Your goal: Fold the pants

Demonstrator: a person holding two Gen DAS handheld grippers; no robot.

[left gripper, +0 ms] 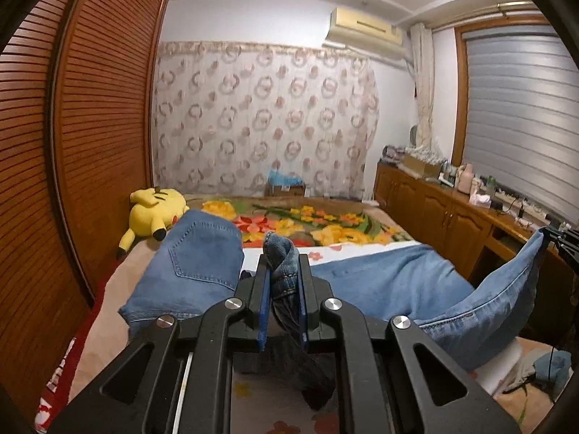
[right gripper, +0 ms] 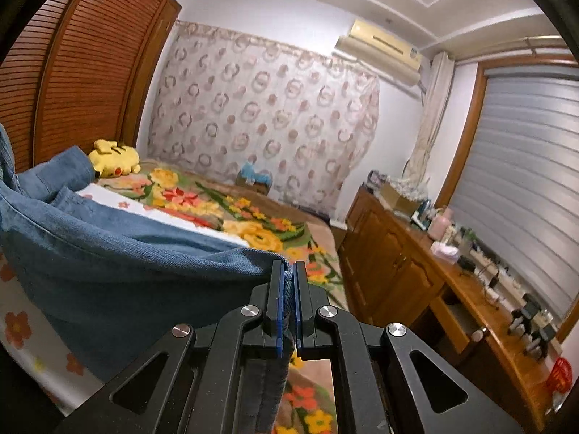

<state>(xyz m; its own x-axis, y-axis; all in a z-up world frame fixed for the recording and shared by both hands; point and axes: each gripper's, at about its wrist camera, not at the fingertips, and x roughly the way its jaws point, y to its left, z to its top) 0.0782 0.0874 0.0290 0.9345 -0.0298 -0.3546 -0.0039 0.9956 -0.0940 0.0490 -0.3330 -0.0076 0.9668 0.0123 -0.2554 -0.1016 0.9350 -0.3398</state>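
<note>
Black, blue-padded, the left gripper (left gripper: 283, 264) fills the foreground of its own view, its jaws drawn narrow and pinching a bunched wad of the blue denim pants (left gripper: 202, 253); a twisted hem or waistband edge pokes up between the blue pads (left gripper: 263, 289), and darker cloth hangs below them; the seat of the pants, back pocket showing, lies just left of that gripper on the flower-patterned bed (left gripper: 325, 224); a long leg sags across to the right, where the right gripper (left gripper: 559, 237) holds its far end up at the picture's edge; seen from its own camera, the right gripper (right gripper: 288, 271) is almost fully closed, clamping a thin edge of the denim (right gripper: 126, 253); a yellow plush toy (left gripper: 155, 213) lies near the louvred wooden wardrobe (left gripper: 90, 126).
</note>
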